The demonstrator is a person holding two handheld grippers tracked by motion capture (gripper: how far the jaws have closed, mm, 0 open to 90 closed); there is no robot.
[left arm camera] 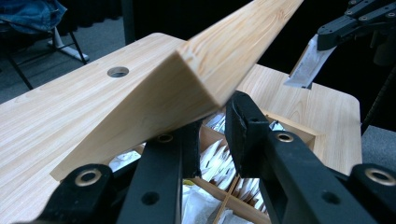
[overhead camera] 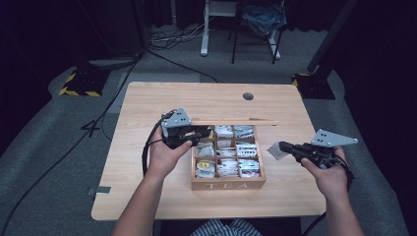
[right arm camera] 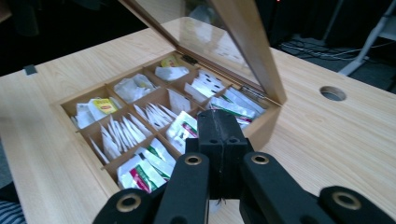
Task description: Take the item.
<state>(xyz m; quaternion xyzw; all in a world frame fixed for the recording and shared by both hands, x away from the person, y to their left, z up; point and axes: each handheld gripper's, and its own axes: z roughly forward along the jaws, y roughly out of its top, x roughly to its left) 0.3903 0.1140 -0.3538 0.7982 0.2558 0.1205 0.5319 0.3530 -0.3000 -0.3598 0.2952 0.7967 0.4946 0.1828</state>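
Seen from the high view: a wooden tea box point(overhead camera: 228, 184) at the middle of a pale desk point(overhead camera: 147, 108), its lid point(overhead camera: 234, 122) raised and held at the near-left corner by the left tongs point(overhead camera: 204, 132), with the right tongs point(overhead camera: 284, 146) out to the box's right, above the desk, pinching a grey-white tea sachet point(overhead camera: 276, 151) clear of the compartments. From the left gripper view: the lid's pale wood corner point(left arm camera: 201, 70) wedged between the two black jaws, narrow and clamped on its edge, packets point(left arm camera: 219, 161) showing in the compartments below; farther off at upper right, the other tongs point(left arm camera: 327, 37) with the sachet point(left arm camera: 308, 65) hanging from their tip, a detail lost behind the jaws in the right gripper view. From the right gripper view: jaws pressed together at the bottom, the sachet itself hidden between them, and beyond them the open box point(right arm camera: 84, 105) with its nine compartments of white, yellow and red-and-green packets, plus the glass pane point(right arm camera: 210, 37) in the tilted lid, which reads as a thin wooden strip from above.
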